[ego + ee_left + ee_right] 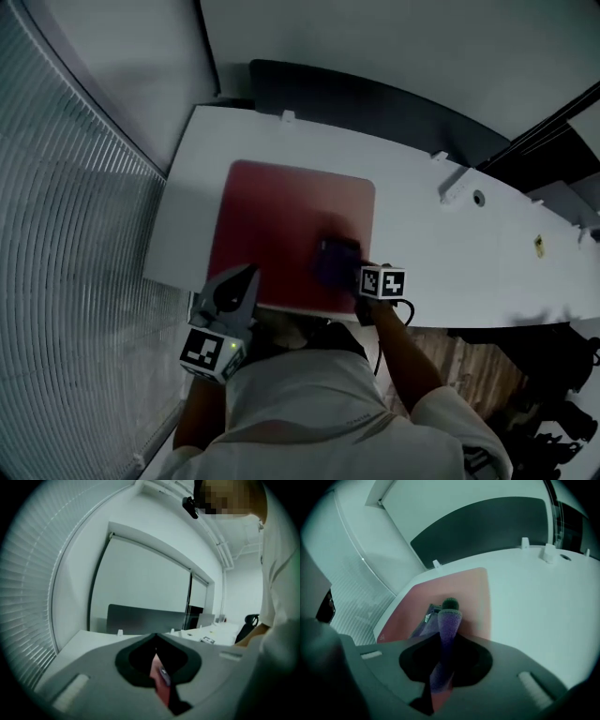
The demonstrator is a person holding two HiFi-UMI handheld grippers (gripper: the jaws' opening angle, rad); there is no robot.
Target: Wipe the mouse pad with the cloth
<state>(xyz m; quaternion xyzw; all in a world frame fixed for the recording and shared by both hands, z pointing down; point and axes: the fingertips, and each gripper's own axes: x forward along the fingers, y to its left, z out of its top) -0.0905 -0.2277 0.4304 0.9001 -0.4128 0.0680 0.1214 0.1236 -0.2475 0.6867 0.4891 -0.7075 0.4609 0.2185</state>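
Observation:
A red mouse pad [281, 220] lies on the white desk [441, 253]. On its front right part rests a purple cloth [334, 260], and my right gripper [351, 269] is shut on it. In the right gripper view a fold of the cloth [449, 630] stands up between the jaws while the rest of it trails left over the mouse pad [459, 590]. My left gripper [247, 278] hovers at the pad's front left edge with its jaws shut and nothing in them. In the left gripper view the left gripper [155, 637] shows only a sliver of pad through its closed jaws.
Window blinds [66, 216] run along the left. A dark partition panel [375, 98] stands behind the desk. A round cable grommet [478, 198] and small white clips sit on the desk to the right. Dark clutter [553, 403] lies on the floor at lower right.

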